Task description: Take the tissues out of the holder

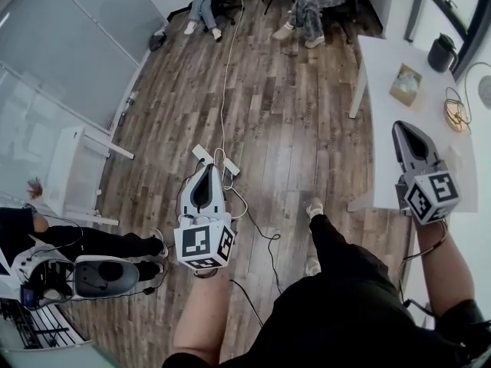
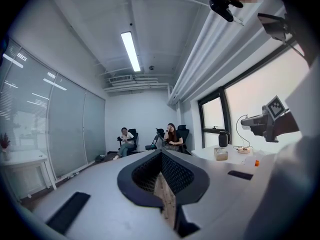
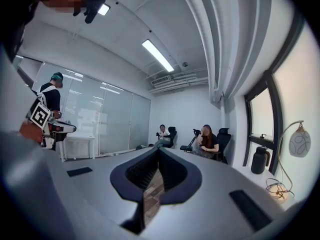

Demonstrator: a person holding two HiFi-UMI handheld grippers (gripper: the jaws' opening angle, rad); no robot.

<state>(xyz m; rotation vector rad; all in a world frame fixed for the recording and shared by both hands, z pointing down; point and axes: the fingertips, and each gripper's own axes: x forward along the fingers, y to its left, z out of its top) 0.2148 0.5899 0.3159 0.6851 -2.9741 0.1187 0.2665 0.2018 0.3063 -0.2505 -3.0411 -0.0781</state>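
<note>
Left gripper view, tissue holder [image 2: 220,154] beyond closed left claw [image 2: 161,156], right gripper view, closed right claw [image 3: 159,153], holder unseen

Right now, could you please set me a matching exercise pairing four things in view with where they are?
Things:
1 left gripper
2 right gripper
3 tissue holder
4 black jug

Places:
A at the far end of the white table
B above the wooden floor
C mid-table, between the jug and a gripper
D above the table's near part

Pairs: 1-B, 2-D, 3-C, 4-A
</note>
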